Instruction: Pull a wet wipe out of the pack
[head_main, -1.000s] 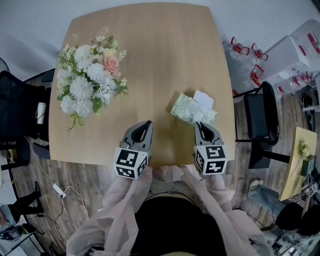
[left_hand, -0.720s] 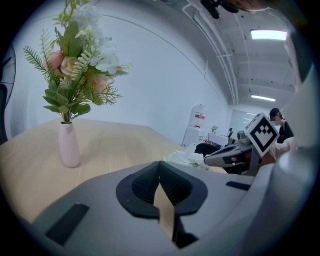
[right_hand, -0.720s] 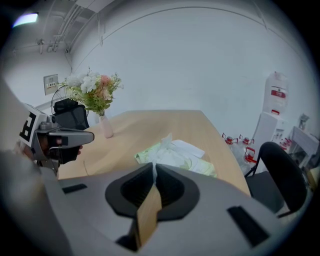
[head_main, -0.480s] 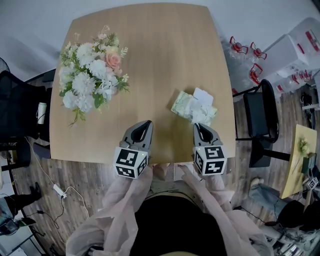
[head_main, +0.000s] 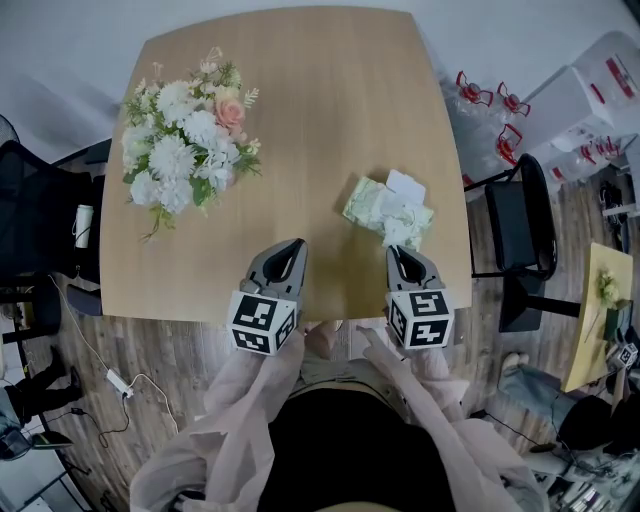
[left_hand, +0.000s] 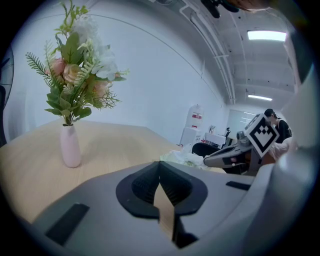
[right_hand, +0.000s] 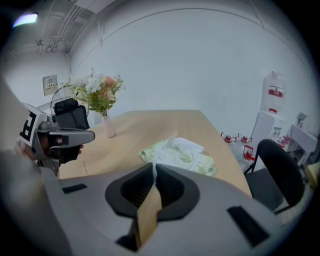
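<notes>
Right claw (head_main: 399, 252): jaws drawn almost together, with a thin white edge of the wet wipe (head_main: 402, 228) apparently nipped at their tips; nose angled down at the worktop (head_main: 310, 110).
Left claw (head_main: 293, 247): jaws closed on nothing; it sits beside the right claw, on its left, and touches nothing.
Pack location: the pack (head_main: 370, 208) lies flat on the worktop just ahead of the right claw's tips, and ahead and to the right of the left claw.
Pack appearance: soft pouch, pale green and white, surface wrinkled; a white flap (head_main: 406, 187) is turned back on the side far from the right claw.
Wipe appearance: white and crumpled, bunched up out of the opening and running toward the right claw's tips.
Handling, judged: the wipe is light, limp and damp — it may slip from a shallow pinch or stretch rather than come cleanly. The pack is light and unheld, so it may slide or lift with the pull.
Hold point, judged: grip the bunched fold close to the opening, not a loose corner. The left claw is free to press down the pack's nearer end.
Other item: flowers (head_main: 190, 150) stand well ahead and to the left of the left claw, clear of the work.
</notes>
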